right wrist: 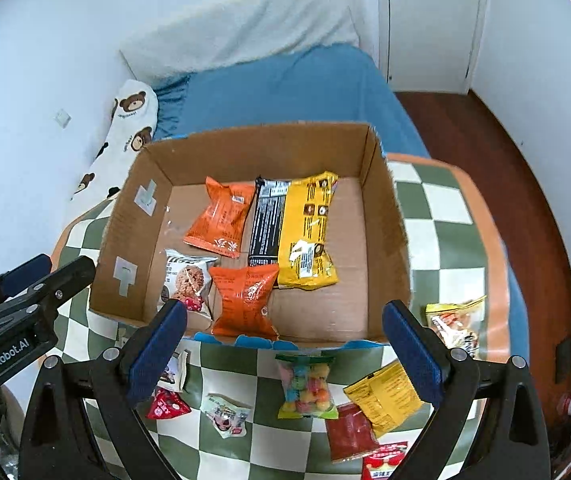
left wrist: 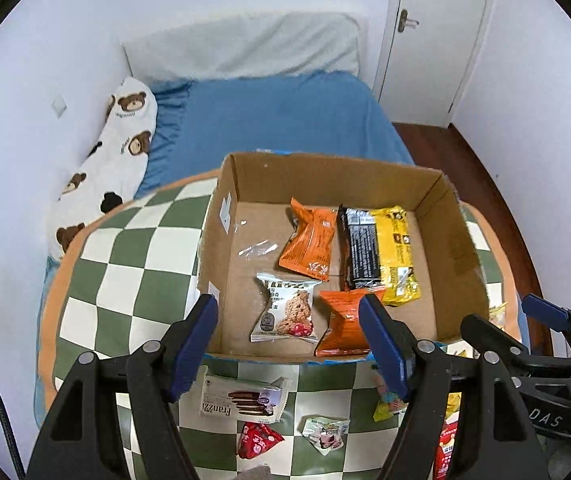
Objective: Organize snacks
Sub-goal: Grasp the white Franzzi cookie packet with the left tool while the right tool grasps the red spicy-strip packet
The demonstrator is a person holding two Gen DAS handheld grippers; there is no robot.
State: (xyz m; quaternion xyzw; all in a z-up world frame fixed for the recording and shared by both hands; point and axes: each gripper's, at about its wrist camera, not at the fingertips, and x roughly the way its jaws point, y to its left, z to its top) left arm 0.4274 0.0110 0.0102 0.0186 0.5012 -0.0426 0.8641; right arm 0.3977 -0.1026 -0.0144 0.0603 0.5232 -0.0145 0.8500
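Here, checked cushion (left wrist: 125, 264) on blue bed (left wrist: 285, 120).

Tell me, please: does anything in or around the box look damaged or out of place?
Yes. A scrap of clear plastic film lies loose on the floor of the cardboard box, left of the snacks. It looks like litter. The box's near edge is ragged.

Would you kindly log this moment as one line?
left claw: open, empty | right claw: open, empty | brown cardboard box: five packets inside | green-checked cushion: loose snacks remain
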